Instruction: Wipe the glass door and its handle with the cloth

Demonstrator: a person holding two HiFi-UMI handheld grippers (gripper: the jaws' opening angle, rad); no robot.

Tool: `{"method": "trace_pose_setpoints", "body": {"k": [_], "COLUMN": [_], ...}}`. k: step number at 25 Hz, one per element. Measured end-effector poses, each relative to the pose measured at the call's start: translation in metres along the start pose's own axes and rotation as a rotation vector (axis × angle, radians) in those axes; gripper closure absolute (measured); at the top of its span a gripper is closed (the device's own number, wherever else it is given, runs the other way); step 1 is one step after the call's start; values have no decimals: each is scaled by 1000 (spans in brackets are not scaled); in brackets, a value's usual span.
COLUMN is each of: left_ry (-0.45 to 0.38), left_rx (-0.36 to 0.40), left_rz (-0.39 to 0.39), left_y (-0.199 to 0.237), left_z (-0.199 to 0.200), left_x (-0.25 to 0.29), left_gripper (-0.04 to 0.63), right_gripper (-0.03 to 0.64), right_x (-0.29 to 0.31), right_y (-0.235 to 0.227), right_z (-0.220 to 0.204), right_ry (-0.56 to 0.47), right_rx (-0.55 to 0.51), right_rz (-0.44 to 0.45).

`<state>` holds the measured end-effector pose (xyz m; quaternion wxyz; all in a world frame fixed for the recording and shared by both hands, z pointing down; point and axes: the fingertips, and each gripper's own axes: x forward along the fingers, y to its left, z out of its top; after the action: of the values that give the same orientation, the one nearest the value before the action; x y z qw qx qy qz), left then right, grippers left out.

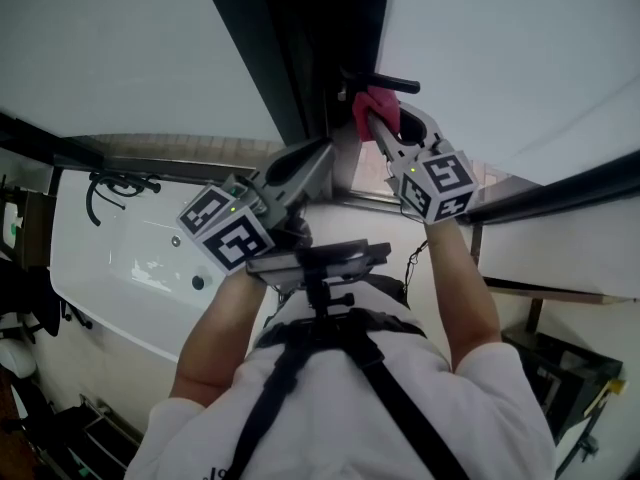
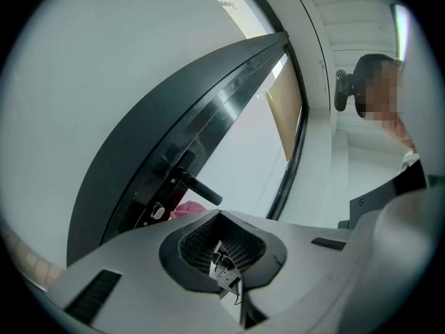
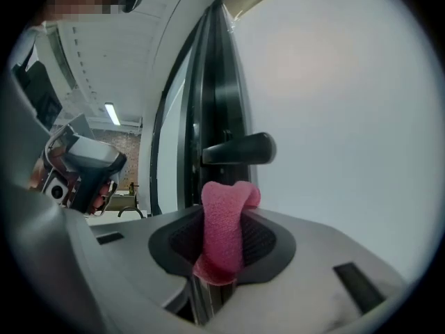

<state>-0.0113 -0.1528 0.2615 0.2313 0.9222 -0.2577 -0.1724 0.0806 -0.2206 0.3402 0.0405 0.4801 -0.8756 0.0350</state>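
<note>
The right gripper is raised to the dark door frame, and its jaws are clamped narrowly on a pink cloth. In the right gripper view the cloth runs as a folded strip down the middle between the two pads, and its rounded top pokes out past the jaw tips. That top sits just under the black lever handle. Whether cloth and handle touch cannot be told. The handle juts from the frame towards the frosted pane of the glass door, which fills the head view's upper right. A second pale pane lies on the other side of the frame. The left gripper is lower and on the far side of the frame from the right one, with its tip pointing up at the frame's lower end. In the left gripper view its jaws are brought together with nothing between them. Beyond them that view shows the handle, a lock plate below it and a bit of the pink cloth just under the lever. The left gripper also appears at the left of the right gripper view. Both bare forearms reach up from a white shirt crossed by black harness straps. A white tub-like basin lies at the head view's lower left.
</note>
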Motion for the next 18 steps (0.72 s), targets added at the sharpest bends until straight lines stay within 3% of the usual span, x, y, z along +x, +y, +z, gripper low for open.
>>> {"method": "trace_pose_setpoints", "body": {"k": [12, 18], "left_ry": [-31, -41], "left_rx": [22, 31], "left_rz": [67, 89], "left_y": [13, 12], "left_z": [5, 4], "left_x": [-10, -14], "left_gripper": [607, 607], "right_gripper": [509, 509], "right_x": [26, 35], "right_y": [16, 15], "right_z": [17, 10], "right_ry": [-24, -32], "right_rx": [-250, -260], "right_rz": [-3, 24]}}
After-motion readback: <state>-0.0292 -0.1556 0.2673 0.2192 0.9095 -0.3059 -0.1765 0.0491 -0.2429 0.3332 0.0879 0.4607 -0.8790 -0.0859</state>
